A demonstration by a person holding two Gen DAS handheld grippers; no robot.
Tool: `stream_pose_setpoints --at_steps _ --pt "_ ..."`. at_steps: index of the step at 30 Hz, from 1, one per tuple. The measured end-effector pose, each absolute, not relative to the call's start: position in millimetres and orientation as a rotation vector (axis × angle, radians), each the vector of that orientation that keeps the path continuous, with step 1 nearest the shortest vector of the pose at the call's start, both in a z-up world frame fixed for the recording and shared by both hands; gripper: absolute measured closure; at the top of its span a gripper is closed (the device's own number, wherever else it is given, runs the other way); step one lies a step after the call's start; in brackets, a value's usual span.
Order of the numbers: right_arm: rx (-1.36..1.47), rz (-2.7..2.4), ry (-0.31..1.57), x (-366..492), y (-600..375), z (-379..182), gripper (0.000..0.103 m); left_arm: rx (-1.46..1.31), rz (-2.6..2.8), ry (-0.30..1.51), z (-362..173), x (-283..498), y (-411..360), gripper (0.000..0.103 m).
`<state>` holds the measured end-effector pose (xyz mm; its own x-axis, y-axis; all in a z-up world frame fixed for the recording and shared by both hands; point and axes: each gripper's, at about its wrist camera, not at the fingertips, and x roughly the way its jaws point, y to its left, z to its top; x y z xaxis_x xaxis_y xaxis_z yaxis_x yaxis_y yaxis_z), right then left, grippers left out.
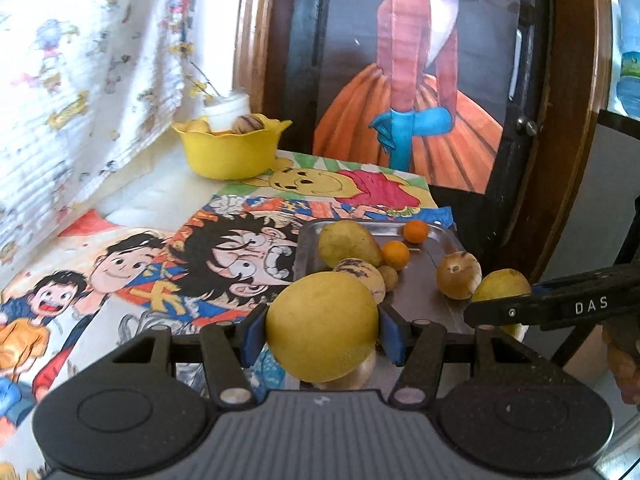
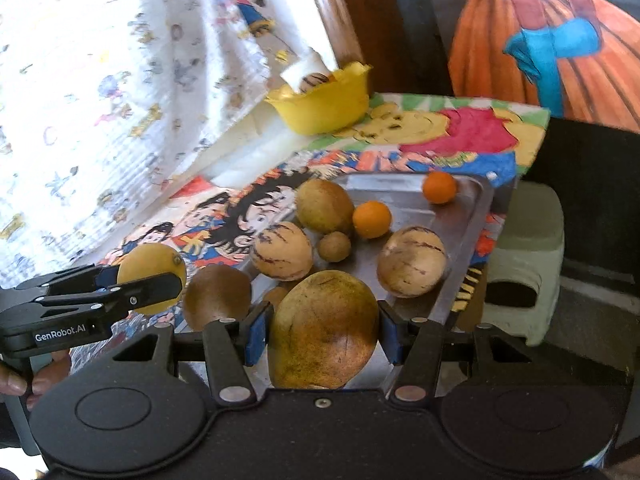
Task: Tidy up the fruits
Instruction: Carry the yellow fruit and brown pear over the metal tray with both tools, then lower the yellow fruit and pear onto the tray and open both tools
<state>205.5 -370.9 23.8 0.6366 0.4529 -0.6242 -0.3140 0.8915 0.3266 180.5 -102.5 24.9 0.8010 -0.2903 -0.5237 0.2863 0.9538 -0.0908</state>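
Between the left gripper's (image 1: 322,330) fingers (image 1: 252,330): a yellow fruit (image 1: 322,326).

Both tongs, left (image 1: 322,330) and right (image 2: 324,330), grip fruit.

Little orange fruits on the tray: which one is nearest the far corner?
The orange fruit alone by the tray's far corner; the other one touches the big green fruit.

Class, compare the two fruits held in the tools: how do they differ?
The left tool holds a round, smooth, evenly yellow fruit. The right tool holds an elongated greenish-brown fruit, speckled and darker. Both are clamped between blue pads, near the metal tray.
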Motion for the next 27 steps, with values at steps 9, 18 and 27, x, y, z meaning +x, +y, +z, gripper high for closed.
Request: stream_pose_setpoints --at_steps 9,18,27 --pt "0.156 0.509 0.695 182 -368 29 0.046 -0.043 -0.232 0.539 17 136 -107 0.041" --pt "0.166 0.49 0.693 168 -374 26 0.046 -0.036 -0.292 0.59 16 126 -116 0.041" --pt "0.146 0.504 0.708 171 -377 17 0.046 -0.026 -0.308 0.621 11 137 -122 0.041"
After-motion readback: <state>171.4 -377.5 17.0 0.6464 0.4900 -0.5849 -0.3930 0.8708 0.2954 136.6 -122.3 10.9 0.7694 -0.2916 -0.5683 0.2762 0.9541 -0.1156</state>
